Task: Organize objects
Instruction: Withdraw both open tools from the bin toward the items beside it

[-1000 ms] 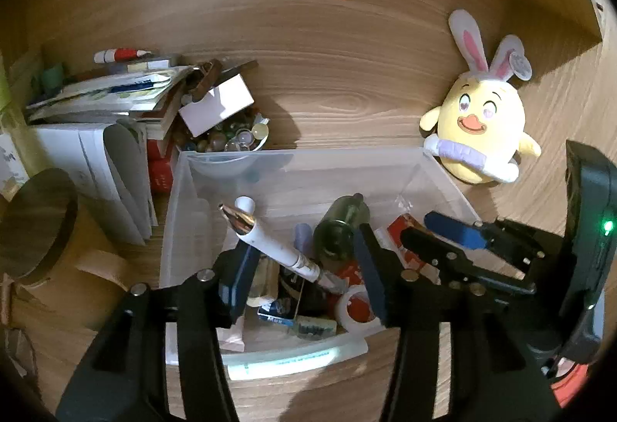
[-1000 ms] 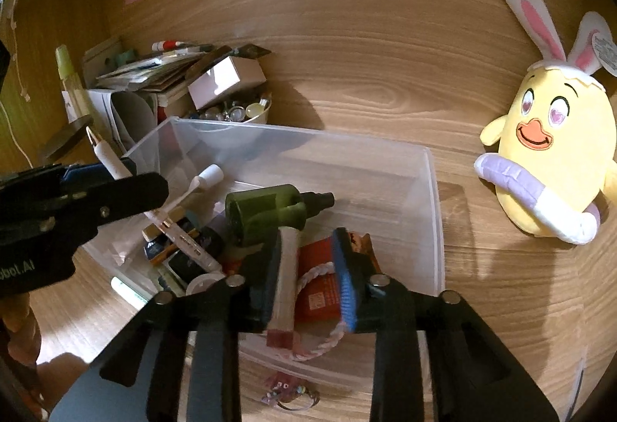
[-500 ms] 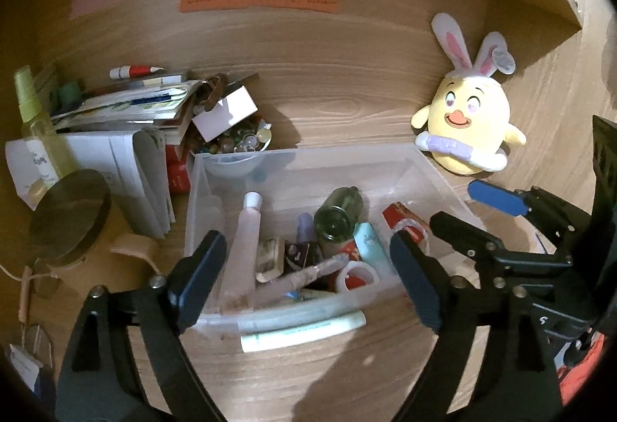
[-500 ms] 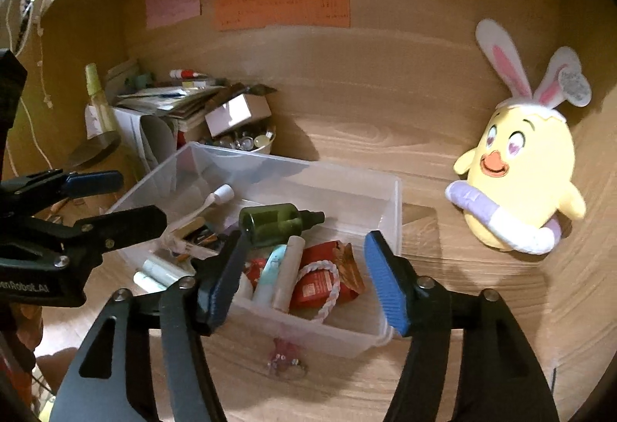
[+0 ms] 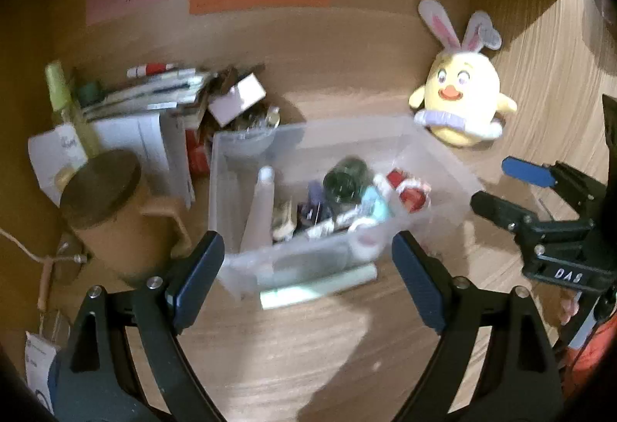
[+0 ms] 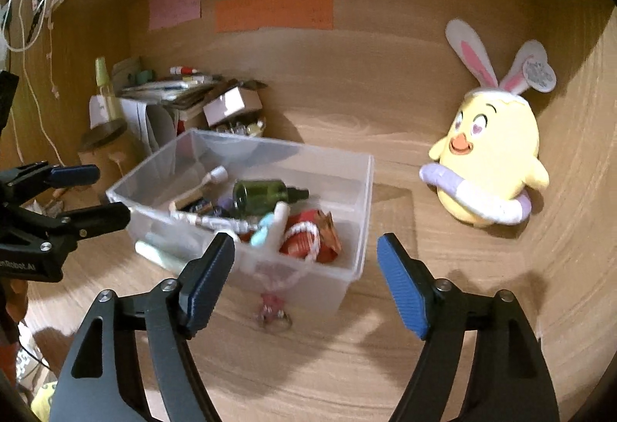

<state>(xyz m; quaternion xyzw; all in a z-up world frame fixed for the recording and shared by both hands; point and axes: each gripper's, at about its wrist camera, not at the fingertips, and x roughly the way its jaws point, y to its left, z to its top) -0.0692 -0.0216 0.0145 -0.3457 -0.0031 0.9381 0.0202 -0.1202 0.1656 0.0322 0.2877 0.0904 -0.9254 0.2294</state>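
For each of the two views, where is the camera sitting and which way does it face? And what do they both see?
Left wrist: on the left tool, looking down and forward at the clear bin; own open fingers frame it, right tool at right.
Right wrist: on the right tool, jaws opening and empty, facing the bin and plush chick; left tool at left.
Shared: bin, chick, orange note.
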